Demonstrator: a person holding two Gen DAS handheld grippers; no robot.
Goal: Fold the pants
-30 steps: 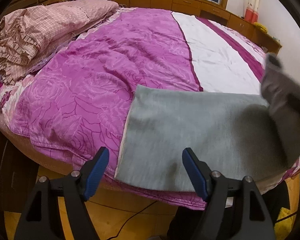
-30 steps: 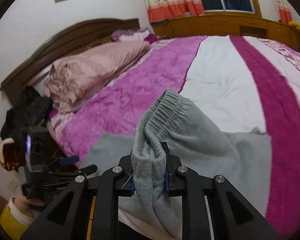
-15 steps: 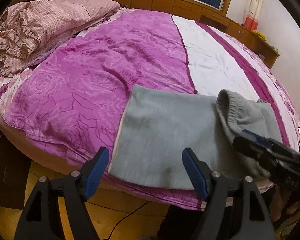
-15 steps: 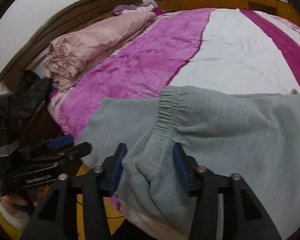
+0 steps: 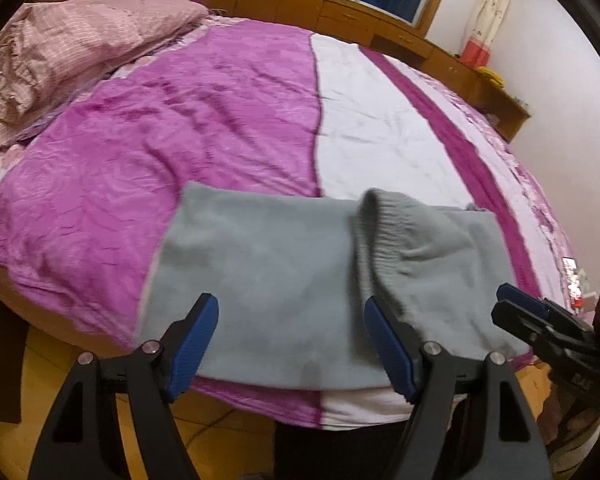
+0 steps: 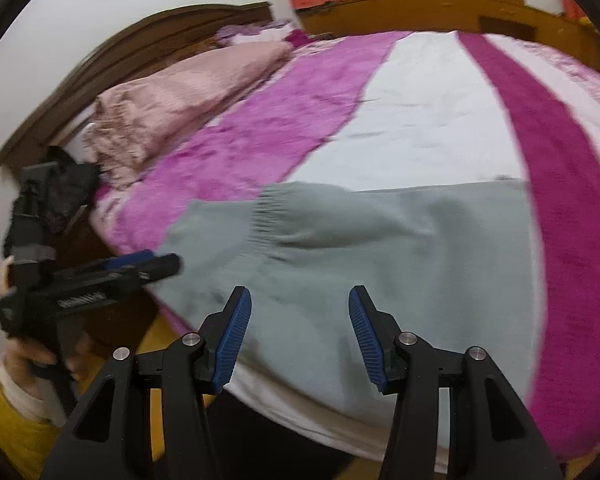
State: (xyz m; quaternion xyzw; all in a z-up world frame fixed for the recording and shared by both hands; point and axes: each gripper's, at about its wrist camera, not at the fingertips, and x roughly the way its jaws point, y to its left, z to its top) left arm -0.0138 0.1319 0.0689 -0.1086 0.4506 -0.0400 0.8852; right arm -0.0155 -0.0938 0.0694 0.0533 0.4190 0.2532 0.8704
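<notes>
Grey fleece pants (image 5: 260, 280) lie folded near the bed's front edge, with the ribbed waistband (image 5: 384, 220) laid over the leg part. My left gripper (image 5: 290, 344) hovers open just above the near edge of the pants, its blue pads clear of the cloth. At the right edge of the left wrist view my right gripper (image 5: 516, 304) shows as a black and blue tip. In the right wrist view my right gripper (image 6: 300, 336) stands open over the pants (image 6: 380, 248) with nothing between its pads. The left gripper (image 6: 148, 264) shows at the left there.
The bed (image 5: 220, 120) has a purple, white and magenta cover. A bundled pink quilt (image 5: 60, 48) lies at its far left by the dark headboard (image 6: 140, 48). Wooden cabinets (image 5: 340, 12) line the far wall. A hand in a yellow sleeve (image 6: 20, 360) holds the left gripper.
My right gripper carried the waistband down onto the legs, let go of it, widened its jaws and drew back. The left gripper lifted and tipped slightly, staying open.
</notes>
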